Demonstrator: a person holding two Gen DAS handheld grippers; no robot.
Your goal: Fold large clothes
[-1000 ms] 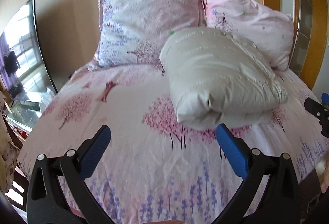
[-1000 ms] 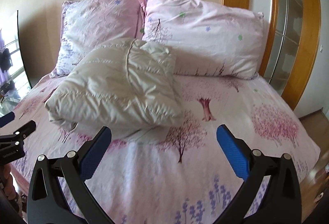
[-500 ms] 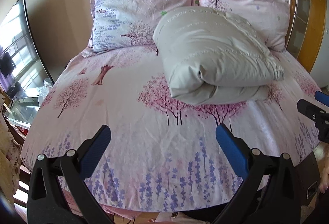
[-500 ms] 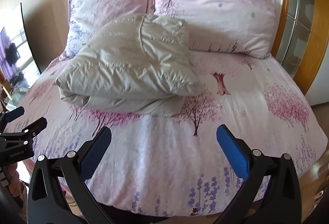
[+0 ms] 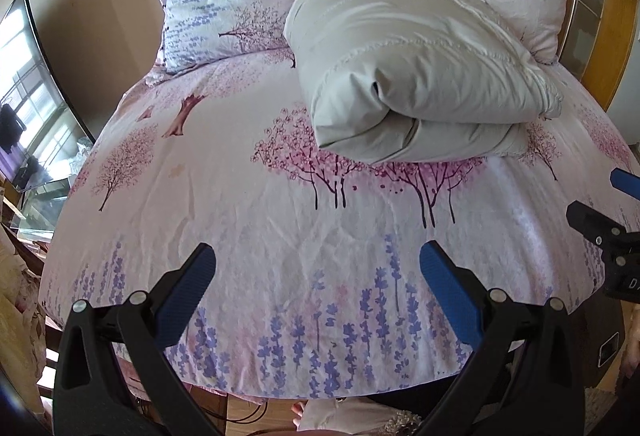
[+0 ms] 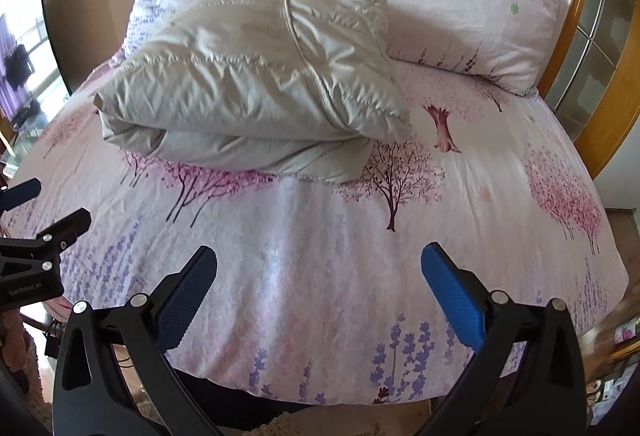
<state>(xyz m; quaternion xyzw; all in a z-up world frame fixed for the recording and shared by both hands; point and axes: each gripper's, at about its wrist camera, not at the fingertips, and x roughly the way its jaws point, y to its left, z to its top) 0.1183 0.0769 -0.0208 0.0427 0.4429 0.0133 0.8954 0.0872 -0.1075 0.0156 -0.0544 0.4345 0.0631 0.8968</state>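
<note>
Folded beige quilted puffer jacket [image 5: 416, 75] lying on pink tree-print bedsheet [image 5: 280, 228], left gripper [image 5: 316, 268] and right gripper [image 6: 318, 268] both spread wide, empty, above bed's foot

Setting: home bedroom. Evidence: bed [image 5: 280, 228] fills the frame centre, covered in a pink sheet printed with trees and lavender. Two matching pillows [image 6: 440, 3] lean at the top of the frame against a beige wall. Wooden door frame [image 6: 600, 107] at right edge. Window reflected in a dark screen [image 5: 28, 95] at left edge.
</note>
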